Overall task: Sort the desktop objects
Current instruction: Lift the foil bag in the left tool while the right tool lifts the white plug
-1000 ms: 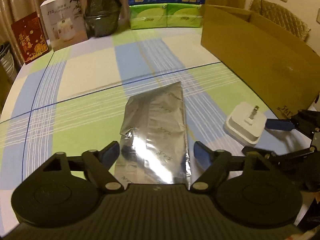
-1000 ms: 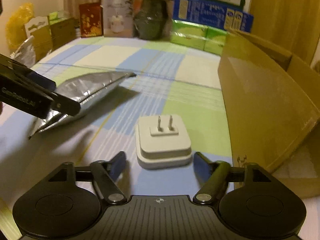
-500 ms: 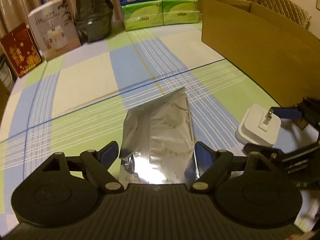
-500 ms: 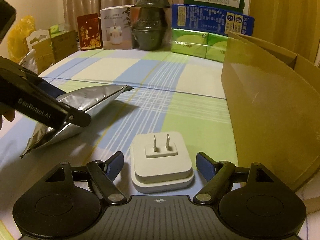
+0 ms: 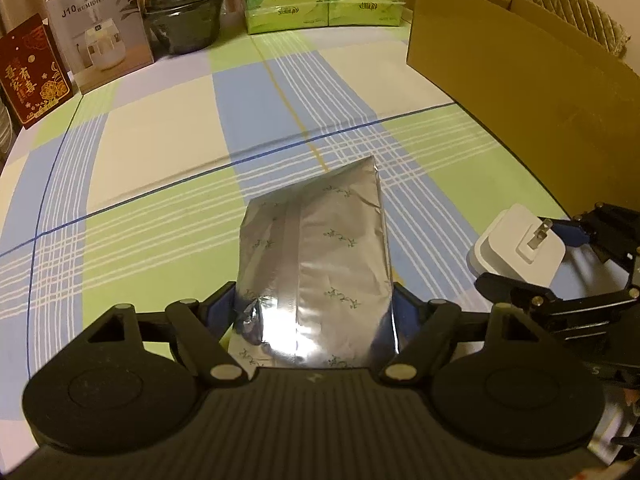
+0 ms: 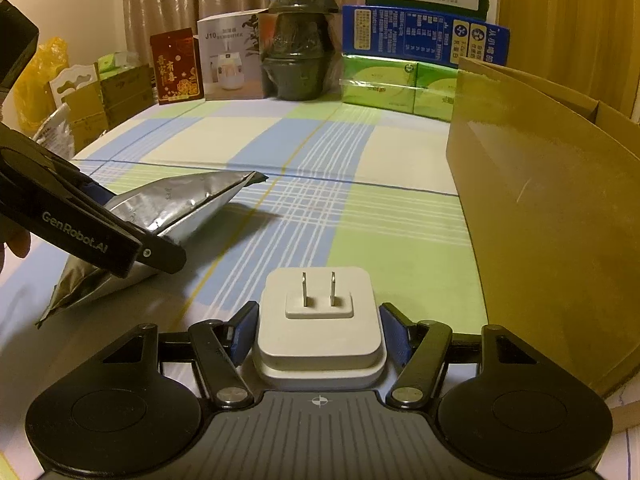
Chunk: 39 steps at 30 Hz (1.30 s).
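Observation:
A silver foil pouch (image 5: 320, 248) lies lengthwise between the fingers of my left gripper (image 5: 310, 304). Both blue pads touch its long edges, and the jaws are closing on it. In the right wrist view the pouch (image 6: 180, 200) is tilted, far tip raised above its shadow, with a left finger (image 6: 160, 256) across it. A white plug adapter (image 6: 320, 344), prongs up, sits between the pads of my right gripper (image 6: 320, 328). Those jaws are closing too and the pads press its sides. From the left wrist the adapter (image 5: 516, 240) shows at right inside the right gripper (image 5: 528, 256).
A tall open cardboard box (image 6: 540, 220) stands along the right side, close to the adapter. At the table's far edge stand green tissue packs (image 5: 324, 4), a dark pot (image 5: 184, 20), a humidifier box (image 5: 100, 28) and a red box (image 5: 28, 76). A checked cloth (image 5: 160, 120) covers the table.
Both grippers have closed in from wide open: the left pads now touch the pouch's edges, the right pads the adapter's sides. The pouch's far end has lifted.

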Each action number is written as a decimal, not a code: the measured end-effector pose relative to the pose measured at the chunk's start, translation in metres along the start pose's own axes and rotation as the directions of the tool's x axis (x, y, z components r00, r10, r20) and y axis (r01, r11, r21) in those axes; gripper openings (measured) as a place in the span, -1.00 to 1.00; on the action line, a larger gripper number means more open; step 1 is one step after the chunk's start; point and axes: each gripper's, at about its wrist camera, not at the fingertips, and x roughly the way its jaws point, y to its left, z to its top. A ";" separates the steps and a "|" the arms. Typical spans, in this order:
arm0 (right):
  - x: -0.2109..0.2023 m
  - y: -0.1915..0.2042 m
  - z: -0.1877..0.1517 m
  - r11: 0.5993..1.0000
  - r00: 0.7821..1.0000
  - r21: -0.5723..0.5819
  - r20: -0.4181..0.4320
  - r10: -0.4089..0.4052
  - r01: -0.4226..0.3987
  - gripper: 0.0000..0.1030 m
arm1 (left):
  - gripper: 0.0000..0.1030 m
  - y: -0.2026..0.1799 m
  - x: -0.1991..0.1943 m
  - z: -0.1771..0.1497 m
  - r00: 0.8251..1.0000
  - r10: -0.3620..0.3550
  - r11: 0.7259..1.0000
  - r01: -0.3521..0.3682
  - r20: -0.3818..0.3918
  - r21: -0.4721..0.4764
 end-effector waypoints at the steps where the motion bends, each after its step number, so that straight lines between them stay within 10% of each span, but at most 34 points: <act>1: 0.000 0.000 0.000 1.000 1.000 -0.001 -0.001 -0.001 0.001 0.20 | 0.47 -0.001 0.001 0.000 1.000 0.001 1.000 -0.001 -0.001 0.001; 15: -0.002 -0.002 0.001 1.000 1.000 0.028 -0.006 0.006 -0.006 0.20 | 0.01 0.004 0.000 -0.002 0.998 -0.054 0.997 0.054 -0.009 -0.057; 39: -0.086 0.013 0.000 0.996 1.000 0.084 0.017 0.020 -0.021 0.19 | -0.01 -0.006 -0.069 -0.030 0.996 -0.063 0.957 0.076 0.058 -0.279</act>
